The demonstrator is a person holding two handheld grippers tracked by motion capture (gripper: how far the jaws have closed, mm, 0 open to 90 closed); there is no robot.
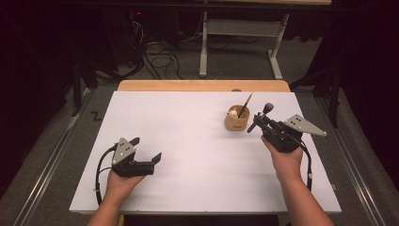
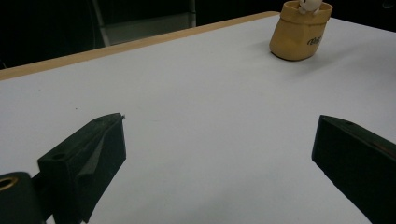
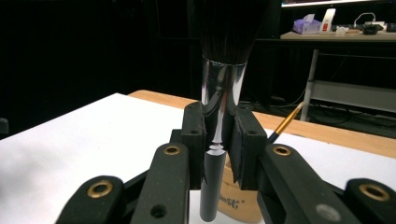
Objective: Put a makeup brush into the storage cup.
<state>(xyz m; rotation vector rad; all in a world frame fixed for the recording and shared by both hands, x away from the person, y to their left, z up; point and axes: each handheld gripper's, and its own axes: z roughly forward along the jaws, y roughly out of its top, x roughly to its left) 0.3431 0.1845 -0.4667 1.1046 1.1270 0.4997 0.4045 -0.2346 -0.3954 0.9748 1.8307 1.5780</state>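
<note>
The brush (image 3: 219,93) is clamped in my right gripper (image 3: 218,140). In the right gripper view the two jaws press on the chrome ferrule from both sides. The dark bristles rise toward 12 o'clock and the black handle hangs down toward 6 o'clock between the jaws. In the high view the brush (image 1: 261,117) lies tilted in the gripper (image 1: 264,123), bristle head toward 1 o'clock, handle end toward 7 o'clock, clear of the desk (image 1: 188,141).

The cup (image 1: 237,118) stands just beside the brush, at 9 o'clock from it, on the far right part of the desk. It is tan and upright and has dark lettering on its wall. A thin pencil-like brush (image 1: 245,105) stands in the cup and leans toward 1 o'clock; a small white thing (image 1: 232,113) sits inside at the cup's 9 o'clock side. In the right gripper view the cup (image 3: 233,200) shows directly behind the jaws, and the thin brush (image 3: 286,122) slants up at 2 o'clock.

My right hand (image 1: 286,160) holds the gripper from 5 o'clock of the cup.

My left gripper (image 1: 147,149) is released: its jaws stand wide apart with nothing between them. It rests low over the near left part of the desk, well apart from the cup, at 8 o'clock from it. In the left gripper view the cup (image 2: 301,32) appears at 1 o'clock, beyond bare white desk surface.
</note>
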